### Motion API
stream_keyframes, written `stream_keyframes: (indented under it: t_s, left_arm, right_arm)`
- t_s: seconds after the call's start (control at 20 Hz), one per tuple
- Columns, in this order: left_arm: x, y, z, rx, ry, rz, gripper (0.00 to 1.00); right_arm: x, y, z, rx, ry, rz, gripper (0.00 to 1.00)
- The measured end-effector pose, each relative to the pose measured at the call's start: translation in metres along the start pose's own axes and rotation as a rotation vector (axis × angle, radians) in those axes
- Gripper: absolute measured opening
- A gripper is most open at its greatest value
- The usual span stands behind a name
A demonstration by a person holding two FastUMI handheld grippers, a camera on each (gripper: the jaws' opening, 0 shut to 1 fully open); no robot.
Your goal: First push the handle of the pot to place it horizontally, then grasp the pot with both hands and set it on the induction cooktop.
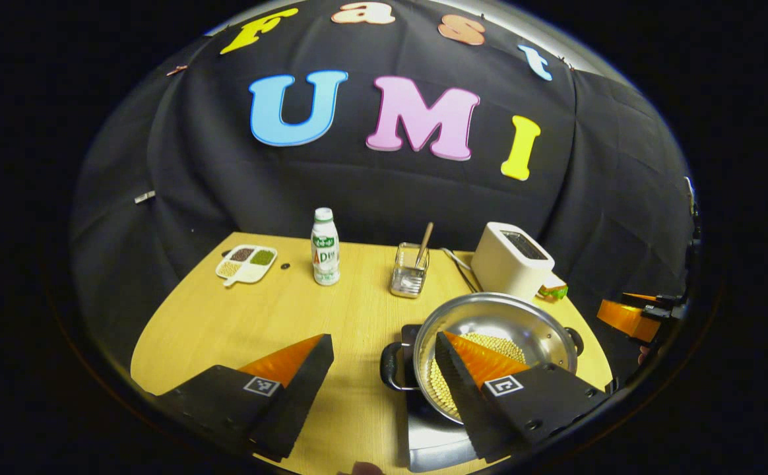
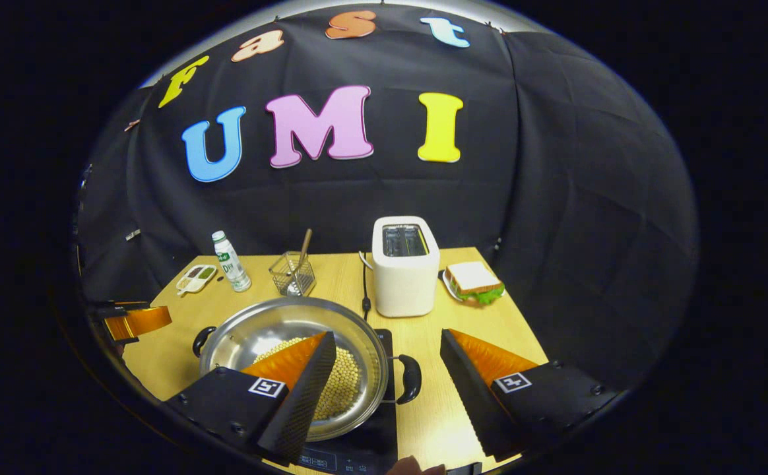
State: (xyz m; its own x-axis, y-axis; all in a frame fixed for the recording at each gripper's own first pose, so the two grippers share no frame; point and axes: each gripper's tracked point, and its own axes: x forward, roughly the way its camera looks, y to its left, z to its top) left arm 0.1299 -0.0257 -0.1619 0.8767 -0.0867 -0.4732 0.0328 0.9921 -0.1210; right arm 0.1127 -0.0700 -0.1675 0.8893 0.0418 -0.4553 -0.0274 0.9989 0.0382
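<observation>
A steel pot [image 1: 497, 321] [image 2: 272, 326] with pale beans inside sits on the black induction cooktop [image 1: 427, 437] [image 2: 372, 432] at the table's front. Its two black handles point left and right. In the left gripper view my left gripper [image 1: 383, 340] is open, one finger over the pot's bowl and one over bare table, with the pot's left handle [image 1: 390, 367] between them. In the right gripper view my right gripper [image 2: 387, 336] is open around the pot's right handle [image 2: 412, 379], its left finger over the beans. Neither finger pair presses on a handle.
A white toaster [image 2: 404, 267] [image 1: 512, 260] with its cord stands just behind the pot, and a sandwich [image 2: 473, 280] lies on a plate to its right. A wire basket [image 1: 410, 277] holding a utensil, a small bottle [image 1: 324, 247] and a divided dish [image 1: 247, 262] line the back.
</observation>
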Motion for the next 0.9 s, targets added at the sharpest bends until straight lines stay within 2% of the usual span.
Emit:
stream_keyframes:
  t_s: [0.2,0.45,0.65,0.9]
  left_arm:
    - [-0.042,0.006,0.035,-0.005,-0.124,0.005,0.96]
    - [-0.094,0.010,0.069,0.010,-0.259,-0.005,0.96]
    - [-0.128,0.016,0.077,0.049,-0.324,0.007,0.96]
    - [-0.165,0.024,0.082,0.068,-0.389,0.021,0.98]
  right_arm:
    - [-0.037,0.006,0.040,0.001,-0.123,-0.007,0.98]
    - [-0.081,0.017,0.071,0.020,-0.243,-0.016,0.98]
    - [-0.114,0.031,0.088,0.016,-0.341,-0.012,0.98]
    - [-0.148,0.044,0.099,0.012,-0.408,-0.016,0.98]
